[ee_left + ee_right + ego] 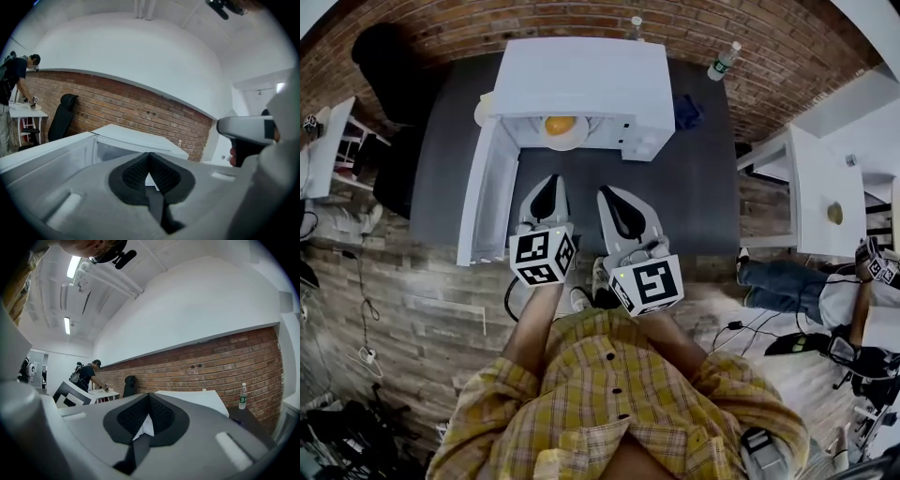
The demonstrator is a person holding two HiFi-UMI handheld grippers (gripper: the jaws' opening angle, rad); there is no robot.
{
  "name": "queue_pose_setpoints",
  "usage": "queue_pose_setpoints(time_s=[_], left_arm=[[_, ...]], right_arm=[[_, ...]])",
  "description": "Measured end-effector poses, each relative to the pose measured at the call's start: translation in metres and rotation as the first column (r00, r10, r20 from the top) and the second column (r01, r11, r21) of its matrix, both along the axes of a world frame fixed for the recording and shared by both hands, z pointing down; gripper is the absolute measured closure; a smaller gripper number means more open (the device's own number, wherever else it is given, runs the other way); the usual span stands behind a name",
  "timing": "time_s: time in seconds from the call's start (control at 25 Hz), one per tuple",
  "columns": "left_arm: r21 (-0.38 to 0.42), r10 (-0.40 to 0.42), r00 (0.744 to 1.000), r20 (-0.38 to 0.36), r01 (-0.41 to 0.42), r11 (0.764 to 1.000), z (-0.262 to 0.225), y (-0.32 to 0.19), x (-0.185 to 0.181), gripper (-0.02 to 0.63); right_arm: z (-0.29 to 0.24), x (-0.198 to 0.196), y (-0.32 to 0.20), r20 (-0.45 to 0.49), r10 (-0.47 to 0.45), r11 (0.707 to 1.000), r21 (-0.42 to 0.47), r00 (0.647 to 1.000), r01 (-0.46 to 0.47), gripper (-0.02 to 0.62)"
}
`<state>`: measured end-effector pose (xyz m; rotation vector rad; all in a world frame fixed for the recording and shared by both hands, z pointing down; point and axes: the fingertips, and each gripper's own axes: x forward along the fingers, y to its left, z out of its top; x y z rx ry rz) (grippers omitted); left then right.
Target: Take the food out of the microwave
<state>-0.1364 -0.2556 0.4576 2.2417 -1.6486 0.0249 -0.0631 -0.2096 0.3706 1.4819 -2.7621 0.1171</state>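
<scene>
Left gripper, right gripper side by side, shut, facing microwave

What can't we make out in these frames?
- Head view: the food on the plate is too small to identify; the microwave roof hides the plate's rear.
- Gripper views: the left gripper and right gripper bodies hide the food.
- Head view: blue item beside the microwave is too small to name.

Left gripper & right gripper: matt grey plastic shells, black ribbed rubbery-looking pads. Ahead of both, microwave is smooth white w/ low sheen; plate inside looks glossy. Table under it is dark, matt. Brick wall beyond is rough. Shirt behind the grippers: soft plaid cloth.
</scene>
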Motion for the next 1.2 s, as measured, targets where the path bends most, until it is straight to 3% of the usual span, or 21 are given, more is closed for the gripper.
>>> queue_pose_setpoints(time_s=[0.12, 0.2, 0.32, 0.44, 0.56, 0.76, 0.96, 1.12, 1.2], left_arm=[[-0.049, -0.007, 0.997, -0.077, 0.003, 0.999, 0.018, -0.01, -0.002, 0.609], [-0.079, -0.007, 0.983, -0.185, -0.008, 0.997, 0.03, -0.017, -0.003, 0.607], [-0.129, -0.021, 0.931, -0.365, -0.028, 0.991, 0.052, -0.026, -0.006, 0.583], [-0.173, -0.056, 0.869, -0.491, -0.034, 0.984, 0.071, -0.035, -0.01, 0.561], [-0.206, -0.1, 0.789, -0.606, -0.035, 0.978, 0.085, -0.045, -0.012, 0.536], [-0.271, -0.199, 0.62, -0.759, -0.023, 0.962, 0.115, -0.063, -0.017, 0.518], [-0.331, -0.28, 0.502, -0.818, -0.013, 0.943, 0.146, -0.078, -0.019, 0.499], [-0.377, -0.353, 0.367, -0.861, 0.006, 0.926, 0.166, -0.092, -0.023, 0.497], [-0.396, -0.377, 0.336, -0.863, 0.015, 0.918, 0.176, -0.096, -0.025, 0.495]], right_arm=[[0.004, 0.001, -0.004, -0.005, -0.005, 1.0, -0.008, 1.0, 0.005, 0.594], [0.006, 0.001, -0.006, -0.007, -0.007, 1.0, -0.013, 1.0, 0.007, 0.594], [0.012, 0.001, -0.01, -0.012, -0.011, 1.0, -0.027, 1.0, 0.011, 0.594], [0.019, 0.003, -0.013, -0.009, -0.008, 0.999, -0.046, 1.0, 0.007, 0.594], [0.021, 0.004, -0.016, -0.012, -0.014, 0.999, -0.051, 1.0, 0.013, 0.594], [0.024, 0.006, -0.019, -0.011, -0.024, 0.998, -0.061, 1.0, 0.023, 0.594], [0.032, 0.011, -0.026, -0.011, -0.019, 0.997, -0.08, 1.0, 0.019, 0.594], [0.034, 0.013, -0.033, -0.005, -0.022, 0.996, -0.084, 1.0, 0.021, 0.594], [0.034, 0.013, -0.035, -0.009, -0.028, 0.996, -0.083, 1.0, 0.027, 0.594]])
